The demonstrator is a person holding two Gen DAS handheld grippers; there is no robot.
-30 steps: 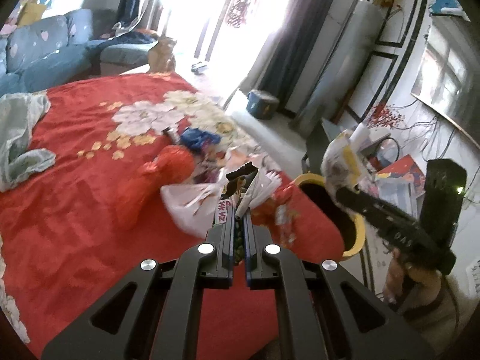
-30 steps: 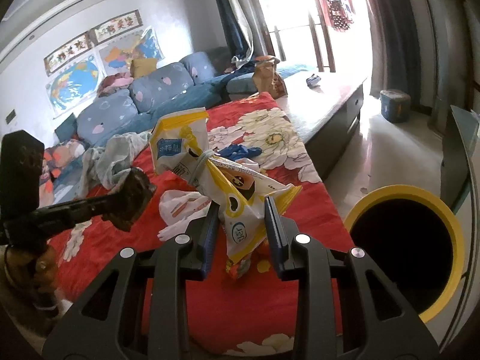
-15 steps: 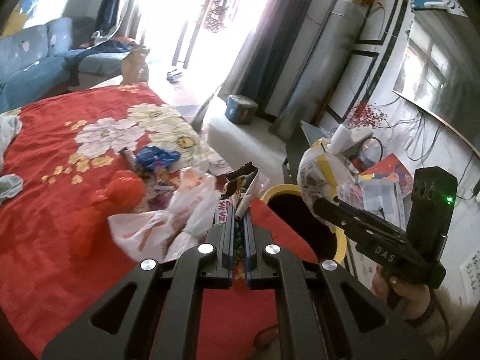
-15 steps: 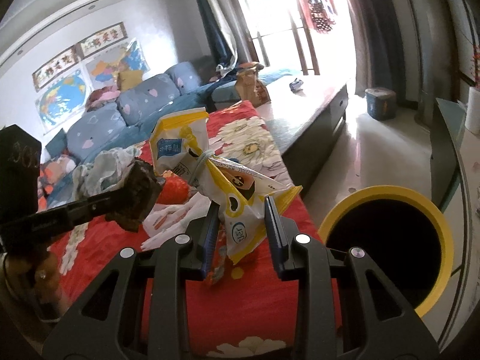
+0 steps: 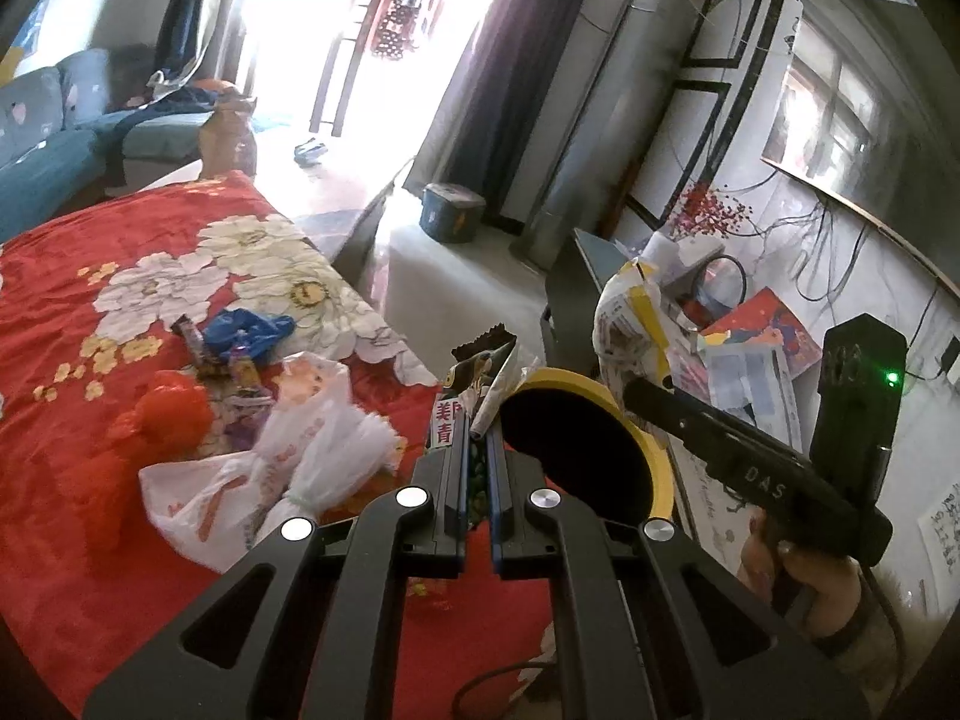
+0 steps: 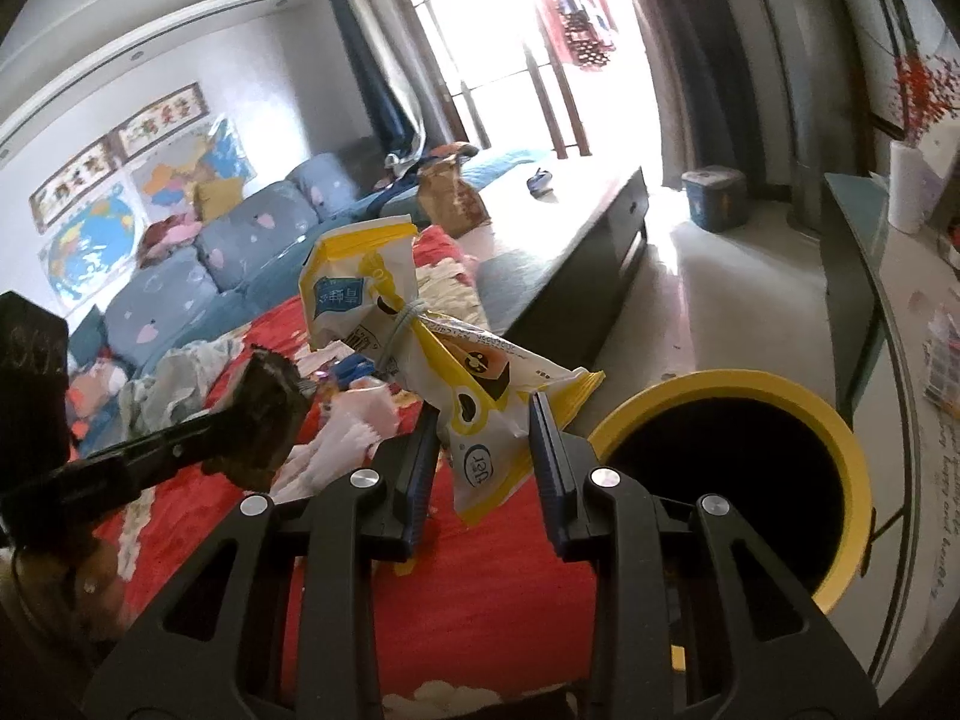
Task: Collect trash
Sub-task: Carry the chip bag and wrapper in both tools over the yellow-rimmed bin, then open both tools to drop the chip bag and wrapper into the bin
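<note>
My left gripper is shut on a small dark snack wrapper, held just left of the yellow-rimmed bin. In the right wrist view that gripper shows at the left with the dark wrapper in it. My right gripper is shut on a yellow and white snack bag tied with a rubber band, held over the red cloth a little left of the bin. In the left wrist view the right gripper carries that bag beside the bin's far rim.
A white plastic bag, a red bag, a blue bag and small wrappers lie on the red flowered cloth. A glass side table stands right of the bin; a blue sofa lies behind.
Both grippers have carried their trash to the right toward the bin, which now sits closer and larger in both views. Both grips are unchanged.
</note>
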